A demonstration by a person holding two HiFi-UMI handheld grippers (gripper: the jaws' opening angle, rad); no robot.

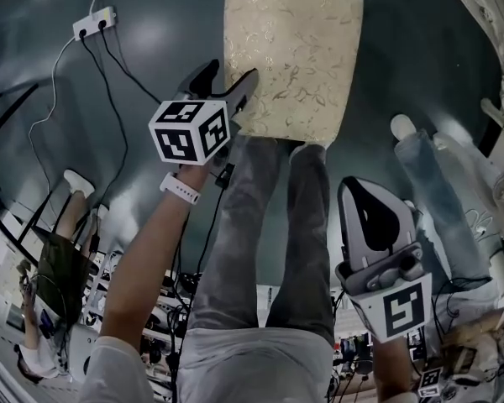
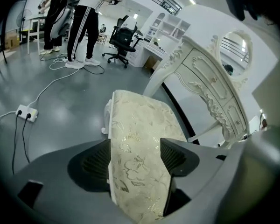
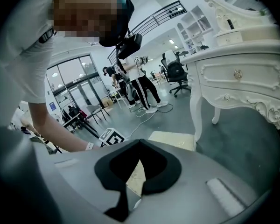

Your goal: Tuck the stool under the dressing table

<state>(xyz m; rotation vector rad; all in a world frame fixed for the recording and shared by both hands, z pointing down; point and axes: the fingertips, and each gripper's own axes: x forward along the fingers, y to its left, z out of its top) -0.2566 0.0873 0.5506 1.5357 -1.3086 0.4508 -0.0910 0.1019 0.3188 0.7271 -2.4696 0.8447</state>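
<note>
**Clerk:** Item one, the stool. Where is it?

**Me:** Stool [image 1: 290, 57], cream floral seat. It stands on the grey floor [image 1: 143, 82] just ahead of my legs. The dressing table [image 1: 497, 32] is off to its right. The stool is out in the open, not yet under the table.

**Clerk:** Which step is in hand?

**Me:** Taking hold, by my judgement; the tuck itself is not begun.

**Clerk:** The left hand-held gripper?

**Me:** Left hand-held gripper [image 1: 229, 78], jaws spread. They straddle the near left corner of the seat, with the cushion edge between the pads, and I do not read it as clamped yet.

**Clerk:** And the right?

**Me:** Right hand-held gripper [image 1: 358, 193], jaws pressed together at the tips and holding nothing. It sits low beside my right leg, well apart from the seat.

**Clerk:** Pose of the arms?

**Me:** My left forearm reaches forward with its gripper tipped steeply down onto the seat. The right gripper tilts only mildly downward.

**Clerk:** What does the next move call for?

**Me:** Closing firmly on the seat edge. Then the stool must slide toward the gap between the table legs, kept square so its legs do not catch them.
</note>
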